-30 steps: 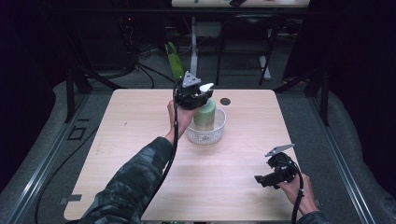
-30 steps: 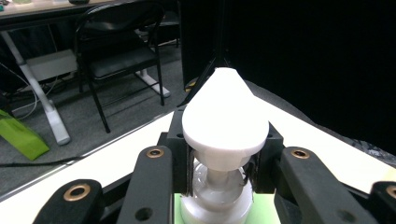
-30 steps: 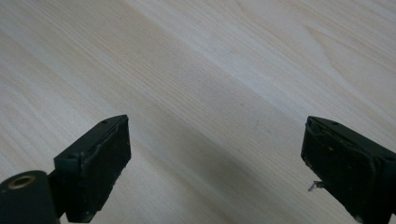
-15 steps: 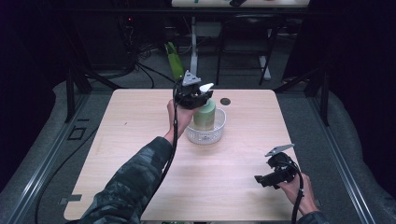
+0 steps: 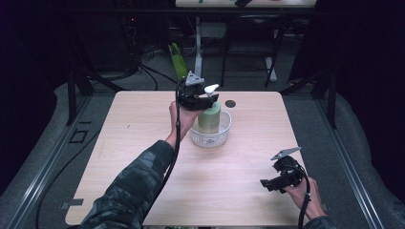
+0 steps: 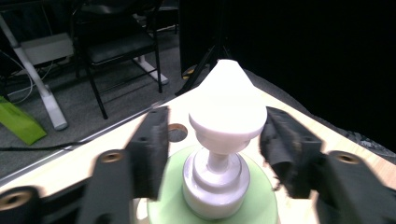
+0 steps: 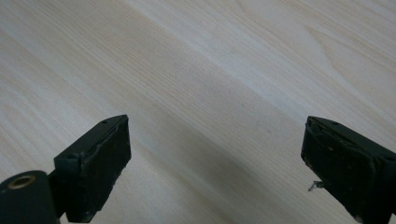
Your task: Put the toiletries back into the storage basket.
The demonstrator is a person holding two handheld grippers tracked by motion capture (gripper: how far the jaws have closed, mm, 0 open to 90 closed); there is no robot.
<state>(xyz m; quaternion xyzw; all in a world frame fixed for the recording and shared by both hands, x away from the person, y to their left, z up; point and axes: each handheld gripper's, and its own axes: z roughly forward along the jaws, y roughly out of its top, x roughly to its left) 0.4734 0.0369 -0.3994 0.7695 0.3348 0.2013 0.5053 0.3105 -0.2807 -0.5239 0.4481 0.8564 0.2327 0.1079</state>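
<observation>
The left gripper has its jaws spread to either side of the white pump head of a green soap bottle, not touching it. The bottle stands upright in a white basket near the far middle of the worktop, its long axis vertical, its spout pointing away from the gripper's camera. To grip well, the jaws should probably close squarely on the pump neck. The right gripper hovers over bare wood with jaws wide apart.

High view is looking down over my table; my gripper views are sitting close, sharing its wood.
</observation>
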